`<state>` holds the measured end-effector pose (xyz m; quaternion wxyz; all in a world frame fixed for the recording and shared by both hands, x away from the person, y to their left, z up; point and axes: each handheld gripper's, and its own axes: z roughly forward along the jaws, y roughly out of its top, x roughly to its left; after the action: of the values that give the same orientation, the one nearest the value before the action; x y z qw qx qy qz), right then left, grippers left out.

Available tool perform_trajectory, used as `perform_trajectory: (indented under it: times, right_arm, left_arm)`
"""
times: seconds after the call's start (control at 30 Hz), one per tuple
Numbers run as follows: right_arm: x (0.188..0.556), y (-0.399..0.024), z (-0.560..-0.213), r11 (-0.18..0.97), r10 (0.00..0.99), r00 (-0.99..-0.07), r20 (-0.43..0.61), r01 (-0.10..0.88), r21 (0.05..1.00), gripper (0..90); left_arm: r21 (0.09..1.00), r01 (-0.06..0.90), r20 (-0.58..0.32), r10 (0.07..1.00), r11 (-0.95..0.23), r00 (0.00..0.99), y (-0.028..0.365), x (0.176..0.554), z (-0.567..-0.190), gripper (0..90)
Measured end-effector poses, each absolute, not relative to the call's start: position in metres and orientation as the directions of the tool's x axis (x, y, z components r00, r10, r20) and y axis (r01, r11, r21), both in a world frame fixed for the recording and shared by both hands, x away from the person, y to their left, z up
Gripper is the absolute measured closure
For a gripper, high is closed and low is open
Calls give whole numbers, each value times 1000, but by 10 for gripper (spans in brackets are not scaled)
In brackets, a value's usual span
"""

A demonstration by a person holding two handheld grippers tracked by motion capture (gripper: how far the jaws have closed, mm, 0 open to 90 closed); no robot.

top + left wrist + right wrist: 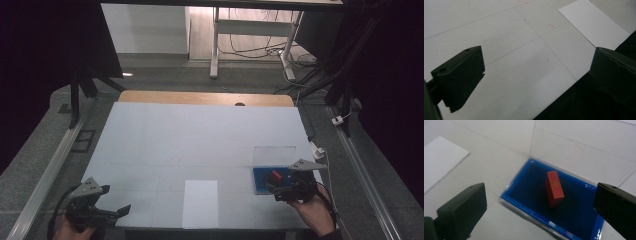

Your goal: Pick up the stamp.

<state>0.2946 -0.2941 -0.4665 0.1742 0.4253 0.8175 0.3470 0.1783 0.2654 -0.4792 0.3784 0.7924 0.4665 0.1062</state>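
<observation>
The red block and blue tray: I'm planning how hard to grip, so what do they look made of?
Red block: probably painted wood or plastic, matte, sharp edges, gold marking on top. Blue tray: looks like glossy plastic rim with dark velvety lining; the clear upright lid seems acrylic.

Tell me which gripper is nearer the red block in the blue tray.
Right. The right gripper hovers open just over the red block in the blue tray; the left gripper sits at the table's near-left corner, far across.

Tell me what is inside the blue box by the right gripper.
Inside the blue box a single red block stands on end on the dark blue lining, gold marking on its face. The clear lid is raised behind it. The box floor beneath the block is covered.
</observation>
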Motion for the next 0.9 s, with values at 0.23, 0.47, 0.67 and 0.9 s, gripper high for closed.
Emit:
perform_trajectory:
  times: [0.23,0.47,0.67,0.9]
  right_arm:
    - [307,-293,-474,436,801,-599,5,589,681,0]
    - [319,-295,-476,470,785,-619,-10,585,661,149]
    - [325,-299,-474,491,773,-634,-7,592,638,438]
    - [328,-302,-471,497,764,-645,10,598,629,646]
  left_arm:
    - [698,655,-176,817,-290,549,264,178,-479,3]
    - [701,653,-184,812,-287,554,265,178,-479,5]
    - [700,652,-182,811,-290,557,265,178,-479,6]
    - [701,652,-184,810,-289,557,265,178,-479,7]
